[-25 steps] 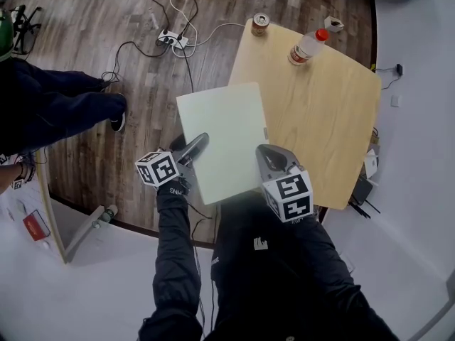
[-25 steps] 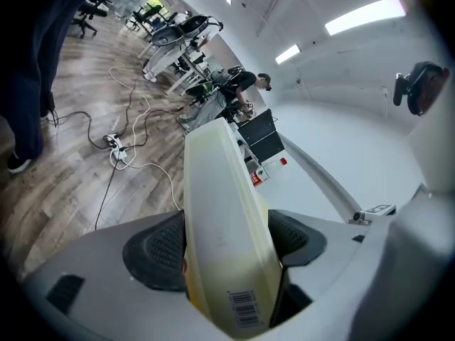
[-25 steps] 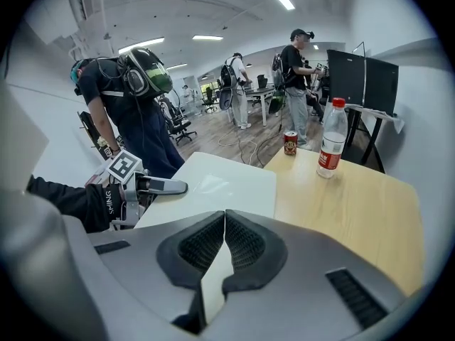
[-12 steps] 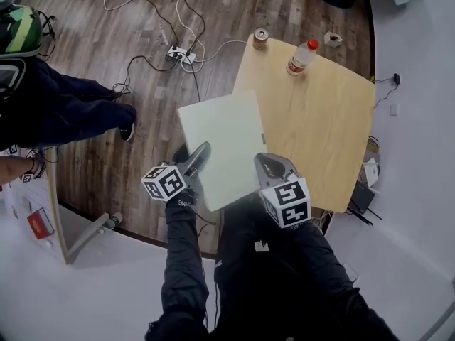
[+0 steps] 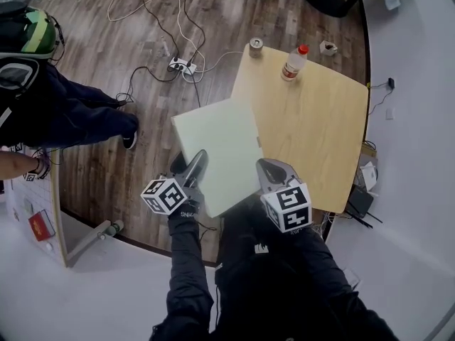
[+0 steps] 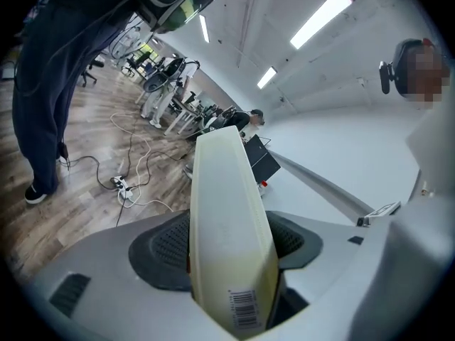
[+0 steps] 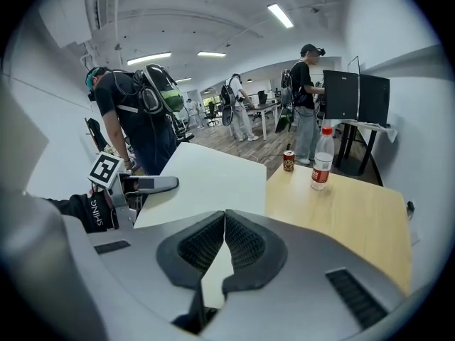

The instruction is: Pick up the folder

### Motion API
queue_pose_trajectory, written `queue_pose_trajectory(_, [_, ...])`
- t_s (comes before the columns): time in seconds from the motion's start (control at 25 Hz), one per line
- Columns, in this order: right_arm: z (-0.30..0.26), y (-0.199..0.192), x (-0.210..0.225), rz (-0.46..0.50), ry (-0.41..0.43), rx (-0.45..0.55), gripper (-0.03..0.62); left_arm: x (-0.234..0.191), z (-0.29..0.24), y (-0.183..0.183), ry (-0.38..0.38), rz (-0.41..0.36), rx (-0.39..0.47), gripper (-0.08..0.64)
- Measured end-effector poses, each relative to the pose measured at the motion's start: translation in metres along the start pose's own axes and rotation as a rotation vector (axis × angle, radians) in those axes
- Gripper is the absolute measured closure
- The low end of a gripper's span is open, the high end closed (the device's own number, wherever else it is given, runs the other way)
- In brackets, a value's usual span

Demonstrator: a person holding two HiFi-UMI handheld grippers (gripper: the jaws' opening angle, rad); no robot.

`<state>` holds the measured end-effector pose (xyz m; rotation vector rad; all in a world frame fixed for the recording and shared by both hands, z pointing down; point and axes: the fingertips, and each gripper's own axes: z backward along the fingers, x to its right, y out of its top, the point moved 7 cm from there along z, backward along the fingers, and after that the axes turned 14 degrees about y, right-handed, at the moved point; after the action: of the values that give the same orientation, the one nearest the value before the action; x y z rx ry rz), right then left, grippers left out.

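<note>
1. This is a big open office room where many people work.
2. Long strip lights (image 6: 323, 20) run across a high white ceiling (image 7: 178, 13).
3. Far back stand rows of desks and office chairs (image 6: 167, 84).
4. Dark computer screens (image 7: 355, 96) sit on a desk, and a person (image 7: 306, 98) stands at them.
5. Another person (image 7: 124, 112) close by wears a backpack (image 7: 160, 87).
6. The wood floor (image 5: 106, 169) has loose cables (image 5: 186, 27) and a power strip (image 5: 179, 65) on it.
7. A light wood table (image 5: 320, 133) holds a bottle (image 5: 293, 62) and a can (image 5: 255, 46).
</note>
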<state>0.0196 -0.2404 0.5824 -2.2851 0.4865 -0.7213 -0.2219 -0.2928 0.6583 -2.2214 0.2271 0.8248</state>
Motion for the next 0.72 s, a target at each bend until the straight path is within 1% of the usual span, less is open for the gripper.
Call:
queue_pose_trajectory(0.24, [0.022, 0.026, -0.006, 0.028, -0.002, 0.067, 0.568, 0.042, 0.027, 0.027, 0.006, -0.061, 0.106, 0.232])
queue_pose_trajectory(0.52, [0.052, 0.063, -0.018, 0.070, 0.010, 0.161, 0.568, 0.089, 0.065, 0.061, -0.009, -0.087, 0.245, 0.236])
queue_pose_trajectory(0.72, [0.075, 0.095, -0.024, 0.106, 0.005, 0.242, 0.568, 0.120, 0.089, 0.089, -0.002, -0.137, 0.344, 0.236])
